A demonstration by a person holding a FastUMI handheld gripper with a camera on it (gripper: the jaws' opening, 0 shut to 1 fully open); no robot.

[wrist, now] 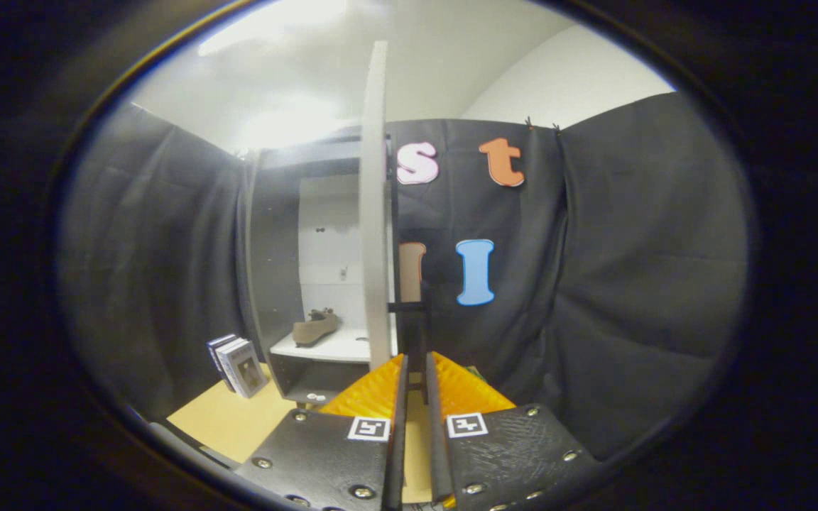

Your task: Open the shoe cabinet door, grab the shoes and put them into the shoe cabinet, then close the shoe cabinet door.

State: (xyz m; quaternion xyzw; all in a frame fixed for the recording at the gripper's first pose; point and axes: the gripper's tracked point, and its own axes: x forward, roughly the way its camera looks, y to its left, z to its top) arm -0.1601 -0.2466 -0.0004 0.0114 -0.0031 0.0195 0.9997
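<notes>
Tongs sit nearly together around the door's black handle, centre frame; a shoe is inside, so I judge closing comes next.

One cabinet, one open door, one shoe on its shelf, perhaps two books beside it, two fingers nearly together.

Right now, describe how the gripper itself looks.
The gripper has two ribbed, wedge-shaped fingers that taper forward. Behind them sit two flat black plates fastened with silver screws, each bearing a small square black-and-white marker near its inner edge.
</notes>
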